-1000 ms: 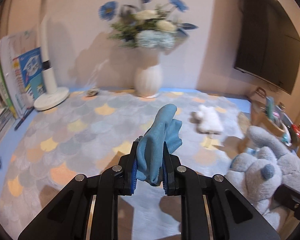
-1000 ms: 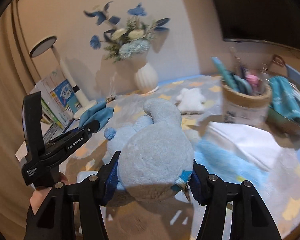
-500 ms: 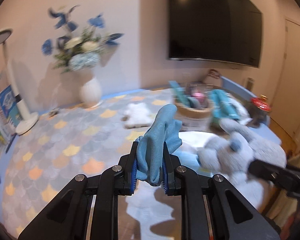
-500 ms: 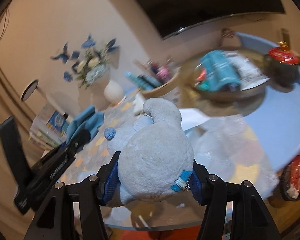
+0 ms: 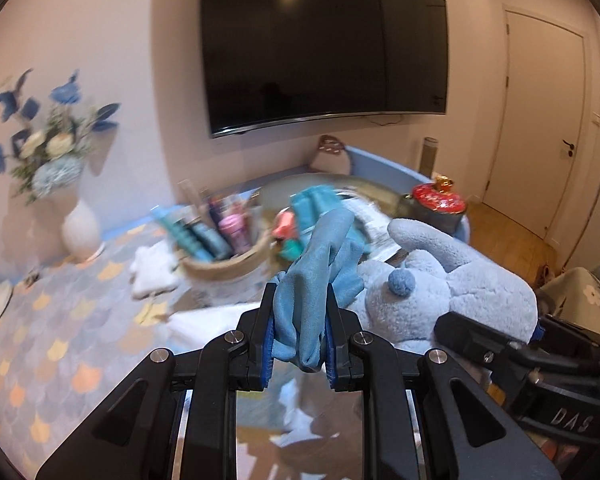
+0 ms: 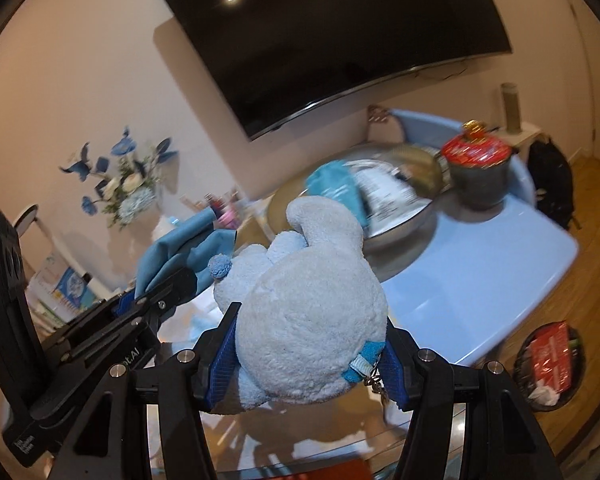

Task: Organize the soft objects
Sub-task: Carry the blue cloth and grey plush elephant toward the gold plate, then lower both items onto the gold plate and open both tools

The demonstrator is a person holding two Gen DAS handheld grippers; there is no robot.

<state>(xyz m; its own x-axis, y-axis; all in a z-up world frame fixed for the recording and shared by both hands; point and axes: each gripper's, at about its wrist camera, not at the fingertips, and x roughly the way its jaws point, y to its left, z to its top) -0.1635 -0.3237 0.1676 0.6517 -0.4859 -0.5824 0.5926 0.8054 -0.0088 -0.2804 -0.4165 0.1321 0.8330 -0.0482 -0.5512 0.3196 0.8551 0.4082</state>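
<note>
My left gripper (image 5: 298,344) is shut on a light blue cloth (image 5: 320,272) that stands up between its fingers, held above the table. My right gripper (image 6: 308,354) is shut on a pale blue plush toy (image 6: 308,312) with a dark blue pompom. The plush (image 5: 452,292) also shows in the left wrist view, just right of the cloth. The cloth (image 6: 180,248) and left gripper show at the left of the right wrist view. A small white plush (image 5: 152,272) lies on the patterned table mat.
A woven basket of bottles (image 5: 220,248) and a metal bowl (image 6: 400,224) with teal fabric and packets stand on the table. A red-lidded pot (image 6: 480,168) is behind. A white vase of flowers (image 5: 80,232), a wall TV (image 5: 324,48) and a floor bin (image 6: 552,360) are around.
Both grippers have swung to the right with their loads still held. The view now faces the TV, bowl and pot instead of the vase and lamp.
</note>
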